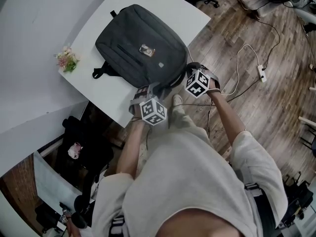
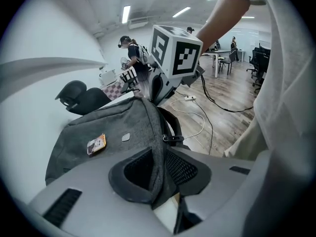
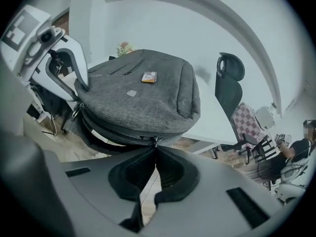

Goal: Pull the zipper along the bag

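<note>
On the white tabletop (image 1: 163, 9) lies the bag (image 1: 140, 46), a dark grey fabric backpack laid flat with its front face up and its near end right at the tabletop's near corner, above the wooden floor (image 1: 247, 98). Its cloth has a fine heathered weave. A small rectangular picture badge (image 1: 146, 49) sits near the middle of the front, and a small pale label (image 1: 161, 65) lies nearer the near end. Black straps (image 1: 101, 72) trail out from its left side.

A dark zipper (image 3: 118, 135) runs along the rounded near edge, and the seam below it gapes a little, showing a pale strip inside. The right tool (image 3: 156, 154) is clenched, its jaws together on the small metal zipper pull (image 3: 156, 142) at their tips. The left tool (image 2: 160, 169) grasps the bag itself: a fold of the grey fabric at the near left end stands pinched between its pads. Both tools meet the bag at its near end, the left one just beside the right.
</note>
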Motion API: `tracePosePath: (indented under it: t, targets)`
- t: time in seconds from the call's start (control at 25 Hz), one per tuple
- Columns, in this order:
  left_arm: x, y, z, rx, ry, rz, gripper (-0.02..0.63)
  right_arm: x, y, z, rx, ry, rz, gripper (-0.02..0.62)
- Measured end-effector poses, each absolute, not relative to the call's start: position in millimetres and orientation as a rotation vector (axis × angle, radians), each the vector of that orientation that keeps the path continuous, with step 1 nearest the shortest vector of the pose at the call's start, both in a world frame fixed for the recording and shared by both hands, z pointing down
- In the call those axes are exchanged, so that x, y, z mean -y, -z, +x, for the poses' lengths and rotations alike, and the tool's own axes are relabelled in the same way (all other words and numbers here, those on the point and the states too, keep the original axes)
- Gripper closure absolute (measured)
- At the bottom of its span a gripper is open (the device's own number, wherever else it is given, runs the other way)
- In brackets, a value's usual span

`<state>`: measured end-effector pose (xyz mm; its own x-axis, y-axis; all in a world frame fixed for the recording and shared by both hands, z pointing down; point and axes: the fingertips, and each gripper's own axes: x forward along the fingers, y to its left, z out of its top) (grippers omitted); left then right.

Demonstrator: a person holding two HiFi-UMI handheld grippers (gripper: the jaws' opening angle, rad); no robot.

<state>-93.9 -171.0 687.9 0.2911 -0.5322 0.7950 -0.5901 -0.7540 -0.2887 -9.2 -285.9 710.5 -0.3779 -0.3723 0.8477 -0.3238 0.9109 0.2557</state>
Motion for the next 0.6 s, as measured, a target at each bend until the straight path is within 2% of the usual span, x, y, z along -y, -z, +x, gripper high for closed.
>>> tracePosePath:
  t: [0.08,0.6]
  targets:
    - [173,-687,-94,1.086,-1.460,2.474,0.518,280,-710,-10,1.982,0.053,0.506,0.578]
    - [172,-692,-94,1.086,-1.426,2.469,0.521,225,-707,-29,1.969,-0.025,0.445,0.577]
